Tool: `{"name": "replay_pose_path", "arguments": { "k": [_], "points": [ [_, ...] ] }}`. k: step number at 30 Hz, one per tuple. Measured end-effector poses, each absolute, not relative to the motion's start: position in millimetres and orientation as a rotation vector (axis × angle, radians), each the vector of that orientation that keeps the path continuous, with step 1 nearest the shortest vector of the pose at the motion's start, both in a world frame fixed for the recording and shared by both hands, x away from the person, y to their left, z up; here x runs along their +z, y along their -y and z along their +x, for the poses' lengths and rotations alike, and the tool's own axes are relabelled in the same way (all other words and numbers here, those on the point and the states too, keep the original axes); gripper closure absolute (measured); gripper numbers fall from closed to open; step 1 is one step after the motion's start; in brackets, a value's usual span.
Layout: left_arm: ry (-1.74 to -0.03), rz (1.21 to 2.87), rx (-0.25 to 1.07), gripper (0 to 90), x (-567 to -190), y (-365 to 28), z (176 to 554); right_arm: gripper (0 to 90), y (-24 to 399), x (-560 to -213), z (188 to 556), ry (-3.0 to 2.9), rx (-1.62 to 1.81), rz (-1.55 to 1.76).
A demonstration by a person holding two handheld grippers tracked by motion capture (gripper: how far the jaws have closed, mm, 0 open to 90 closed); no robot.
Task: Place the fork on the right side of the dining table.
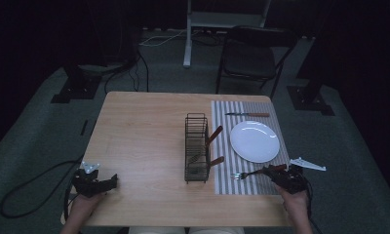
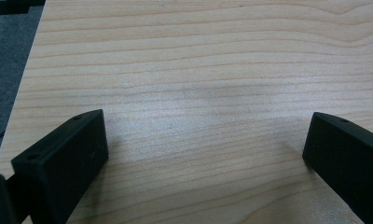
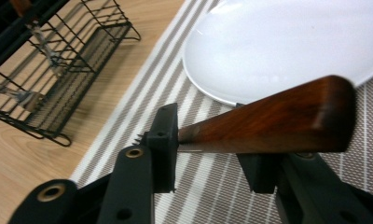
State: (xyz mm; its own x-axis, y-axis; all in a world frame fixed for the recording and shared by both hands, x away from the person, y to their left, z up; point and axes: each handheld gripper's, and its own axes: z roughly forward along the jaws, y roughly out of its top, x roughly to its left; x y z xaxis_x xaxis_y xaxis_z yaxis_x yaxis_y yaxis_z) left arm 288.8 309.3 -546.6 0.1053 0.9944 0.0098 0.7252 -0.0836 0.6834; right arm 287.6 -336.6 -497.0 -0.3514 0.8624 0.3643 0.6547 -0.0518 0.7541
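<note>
A fork with a dark wooden handle lies on the striped placemat, just in front of the white plate. My right gripper is at the handle end. Its jaws stand apart with the handle crossing between and over them. The left pad touches the handle's thin end, while the right pad sits below the handle, so nothing is pinched. My left gripper rests at the table's near left corner, open over bare wood.
A black wire cutlery rack stands mid-table beside the placemat, with wooden-handled utensils in it. A knife lies beyond the plate. A folding chair stands past the wooden table.
</note>
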Motion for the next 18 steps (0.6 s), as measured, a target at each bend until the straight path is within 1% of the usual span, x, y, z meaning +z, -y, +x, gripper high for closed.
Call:
{"name": "replay_pose_path", "arguments": {
  "k": [5,18],
  "points": [
    [-1.672,1.866,0.671,0.4,-546.6,-309.3,288.8,54.2,344.3,-509.0,292.5,-2.028,1.347,1.655],
    [-1.673,1.866,0.671,0.4,-546.6,-309.3,288.8,48.6,364.1,-537.4,300.0,-2.106,1.347,1.709]
  ]
}}
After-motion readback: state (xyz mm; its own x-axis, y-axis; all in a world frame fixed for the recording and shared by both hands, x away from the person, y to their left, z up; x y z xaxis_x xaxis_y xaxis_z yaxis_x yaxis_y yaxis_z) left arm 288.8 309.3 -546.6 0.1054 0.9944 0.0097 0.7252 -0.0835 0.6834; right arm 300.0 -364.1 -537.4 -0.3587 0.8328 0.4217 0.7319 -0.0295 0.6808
